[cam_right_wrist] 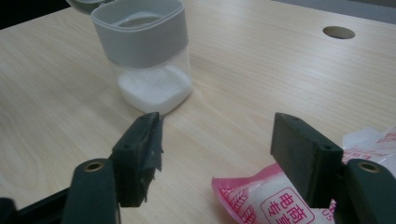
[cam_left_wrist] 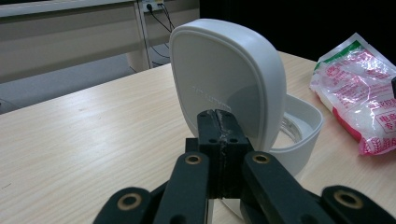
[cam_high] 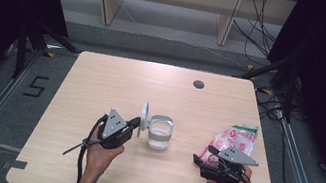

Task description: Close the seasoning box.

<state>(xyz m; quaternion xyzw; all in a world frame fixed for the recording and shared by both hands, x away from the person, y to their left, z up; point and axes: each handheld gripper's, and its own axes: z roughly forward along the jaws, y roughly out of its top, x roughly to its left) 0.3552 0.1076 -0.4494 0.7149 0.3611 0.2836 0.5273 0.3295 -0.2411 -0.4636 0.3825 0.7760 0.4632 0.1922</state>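
Pale wood table (cam_high: 101, 85) lies under your grippers. Your left gripper (cam_left_wrist: 219, 122) is pressed together against the container's flipped-up lid (cam_left_wrist: 224, 74); your right gripper (cam_right_wrist: 217, 140) stands spread, pink-printed bag (cam_right_wrist: 261, 200) just below its gap.

Bare counter (cam_high: 117, 81) lies open from nine through twelve o'clock of the container (cam_high: 160, 134), whose raised lid (cam_high: 144, 116) blocks its nine o'clock side. At three o'clock, the pink bag (cam_high: 236, 140) narrows passage toward the right edge.
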